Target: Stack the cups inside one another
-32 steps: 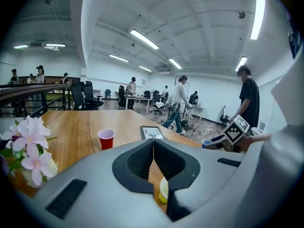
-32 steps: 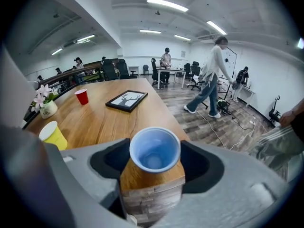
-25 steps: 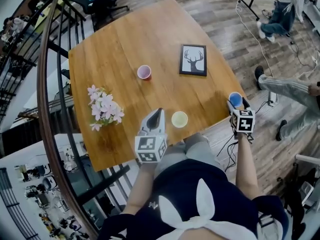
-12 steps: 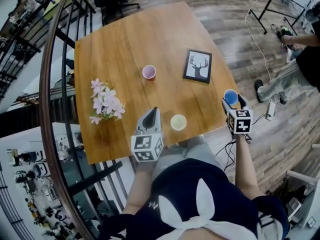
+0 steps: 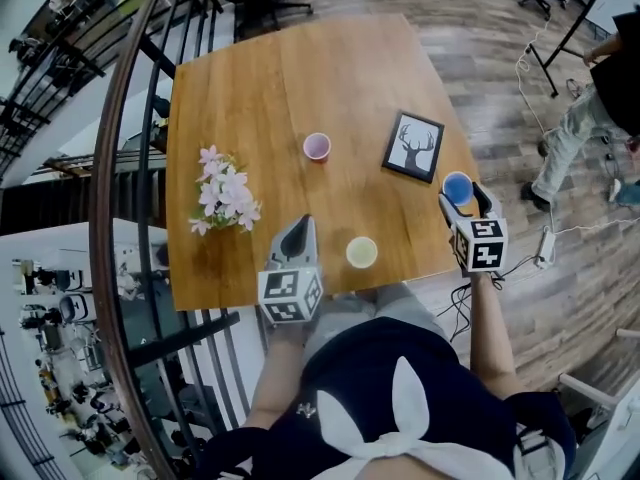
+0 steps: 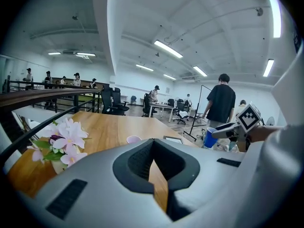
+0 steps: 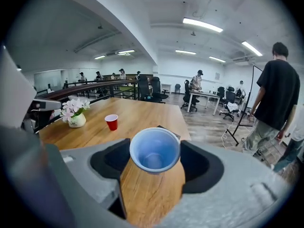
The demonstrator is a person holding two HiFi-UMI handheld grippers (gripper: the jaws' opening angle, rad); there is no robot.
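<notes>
cups: three, all apart, none nested
blue cup (image 5: pixel 457 187): one, upright and empty, gripped by its sides and held at the worktop's right edge, centre right of the head view (fills the middle of the right gripper view (image 7: pixel 155 148))
red cup (image 5: pixel 316 146): one, standing upright on the worktop, centre of the head view, left of the deer picture (pale inside from above, red wall in the right gripper view (image 7: pixel 111 121))
yellow cup (image 5: pixel 362 252): one, upright near the worktop's near edge, just right of the left hand-held gripper, not touching it
hand-held grippers: two, one per hand
right hand-held gripper (image 5: pixel 461 196): jaws closed onto the blue cup, one on each side of it
left hand-held gripper (image 5: pixel 302 224): jaw tips pressed together with nothing between them, over the worktop's near edge, lower centre of the head view
worktop (image 5: pixel 260 88): one, wooden, square
deer picture (image 5: pixel 414 147): one, black frame, lying flat, right of centre, between the red cup and the blue cup
flowers (image 5: pixel 226 196): one pink-white bunch in a small white pot, left side of the worktop, well apart from the cups
person (image 7: pixel 270 94): one in a black shirt standing on the floor, right edge of the right gripper view (others far back, too small to count)
</notes>
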